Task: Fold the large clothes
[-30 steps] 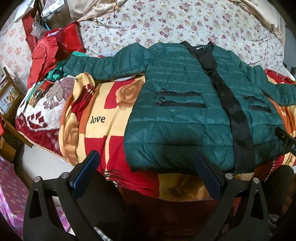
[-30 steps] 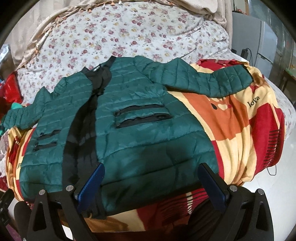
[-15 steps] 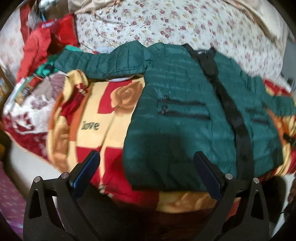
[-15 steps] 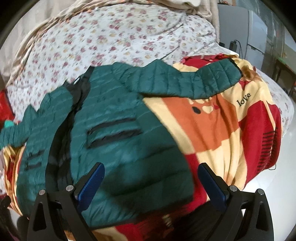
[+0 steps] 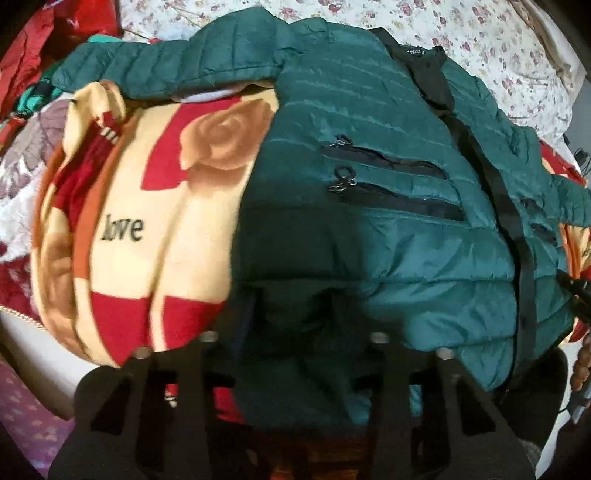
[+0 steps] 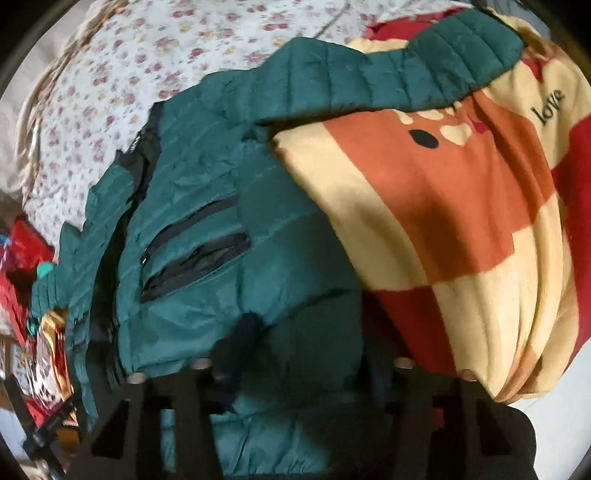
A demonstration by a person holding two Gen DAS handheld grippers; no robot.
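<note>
jacket: green quilted jacket lies front-up on the blanket, hem along the bed's near edge, collar toward the floral sheet, both sleeves spread outward
left gripper: at the jacket's hem corner on the bed's near edge; jaws have just been closing, hem fabric bunched between them; pads sit in shadow but appear pressed on the fabric
right gripper: at the other hem corner, same near edge; jaws have just been closing, green fabric puckered up between the fingers and gripped
blanket: red, cream and orange blanket with "love" print, drapes over the bed's near edge under the jacket
blanket, free area: bare stretch beside the jacket on either side, below each sleeve
floral sheet: covers the far half of the bed beyond the collar, nothing lying on the part in view
left sleeve end: reaches toward a heap of red fabric at the bed's far left corner
right sleeve: lies across the blanket toward the bed's right edge
floor: pale strip beyond the blanket's right drop
focus: both views blurred near the fingers
</note>
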